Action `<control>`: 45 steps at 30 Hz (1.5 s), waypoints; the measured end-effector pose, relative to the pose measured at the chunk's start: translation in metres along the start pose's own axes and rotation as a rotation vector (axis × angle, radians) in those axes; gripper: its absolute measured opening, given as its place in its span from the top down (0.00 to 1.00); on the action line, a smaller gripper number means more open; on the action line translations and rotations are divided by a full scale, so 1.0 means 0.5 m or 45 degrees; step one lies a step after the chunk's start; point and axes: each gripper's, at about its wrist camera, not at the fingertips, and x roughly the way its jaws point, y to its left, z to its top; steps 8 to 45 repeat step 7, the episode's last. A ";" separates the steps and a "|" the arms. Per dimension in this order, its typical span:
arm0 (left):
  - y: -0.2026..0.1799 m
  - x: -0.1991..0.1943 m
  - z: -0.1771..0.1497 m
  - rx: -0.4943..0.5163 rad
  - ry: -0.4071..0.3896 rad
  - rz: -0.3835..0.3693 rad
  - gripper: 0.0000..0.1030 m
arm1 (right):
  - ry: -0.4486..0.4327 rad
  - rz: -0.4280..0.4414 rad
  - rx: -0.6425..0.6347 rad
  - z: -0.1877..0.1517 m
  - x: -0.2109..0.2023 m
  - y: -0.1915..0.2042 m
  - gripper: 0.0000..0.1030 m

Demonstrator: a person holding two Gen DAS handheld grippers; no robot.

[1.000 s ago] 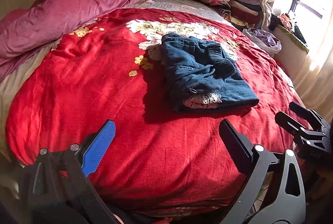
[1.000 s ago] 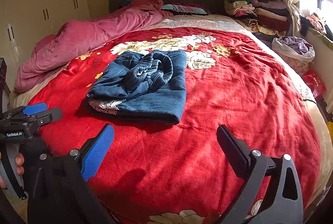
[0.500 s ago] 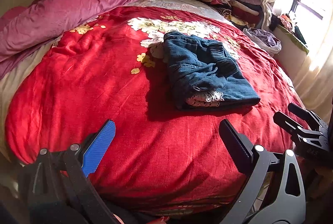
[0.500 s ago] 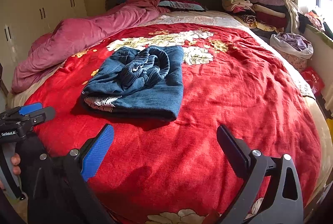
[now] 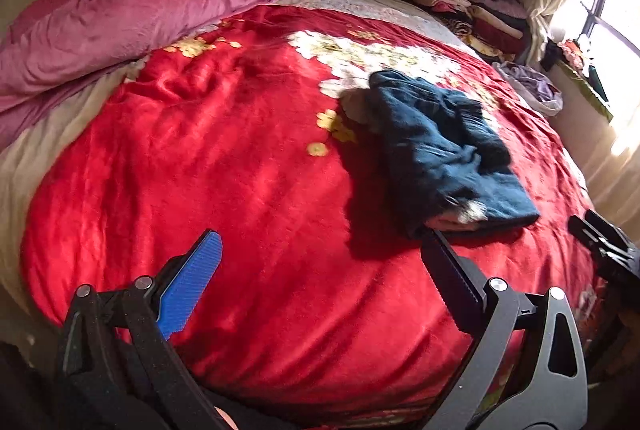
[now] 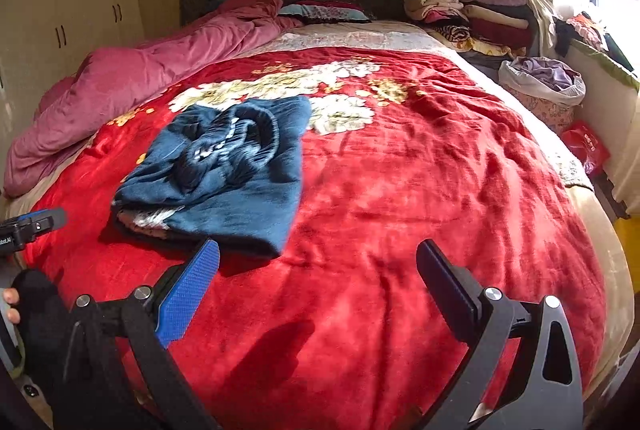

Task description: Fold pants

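Blue pants (image 6: 224,170) lie folded in a compact stack on the red blanket (image 6: 420,190), mid-bed toward the foot edge. Left gripper (image 5: 320,270) and right gripper (image 6: 318,278) both have their jaws spread, empty, above the foot edge.

The pants (image 6: 224,170) are dark blue denim with a white lace-patterned lining showing at the near fold. They lie on a red blanket (image 6: 400,190) printed with white and gold flowers. Left of the blanket lies a pink duvet (image 6: 140,82). Each gripper has one blue ribbed pad (image 6: 186,296) and one black.
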 end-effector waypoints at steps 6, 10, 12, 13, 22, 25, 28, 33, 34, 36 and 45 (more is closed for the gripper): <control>0.181 0.105 0.123 -0.120 0.058 0.261 0.09 | 0.031 -0.261 0.117 0.080 0.080 -0.207 0.04; 0.214 0.124 0.144 -0.153 0.074 0.294 0.09 | 0.035 -0.317 0.145 0.091 0.095 -0.249 0.04; 0.214 0.124 0.144 -0.153 0.074 0.294 0.09 | 0.035 -0.317 0.145 0.091 0.095 -0.249 0.04; 0.214 0.124 0.144 -0.153 0.074 0.294 0.09 | 0.035 -0.317 0.145 0.091 0.095 -0.249 0.04; 0.214 0.124 0.144 -0.153 0.074 0.294 0.09 | 0.035 -0.317 0.145 0.091 0.095 -0.249 0.04; 0.214 0.124 0.144 -0.153 0.074 0.294 0.09 | 0.035 -0.317 0.145 0.091 0.095 -0.249 0.04; 0.214 0.124 0.144 -0.153 0.074 0.294 0.09 | 0.035 -0.317 0.145 0.091 0.095 -0.249 0.04; 0.214 0.124 0.144 -0.153 0.074 0.294 0.09 | 0.035 -0.317 0.145 0.091 0.095 -0.249 0.04; 0.214 0.124 0.144 -0.153 0.074 0.294 0.09 | 0.035 -0.317 0.145 0.091 0.095 -0.249 0.04; 0.214 0.124 0.144 -0.153 0.074 0.294 0.09 | 0.035 -0.317 0.145 0.091 0.095 -0.249 0.04; 0.214 0.124 0.144 -0.153 0.074 0.294 0.09 | 0.035 -0.317 0.145 0.091 0.095 -0.249 0.04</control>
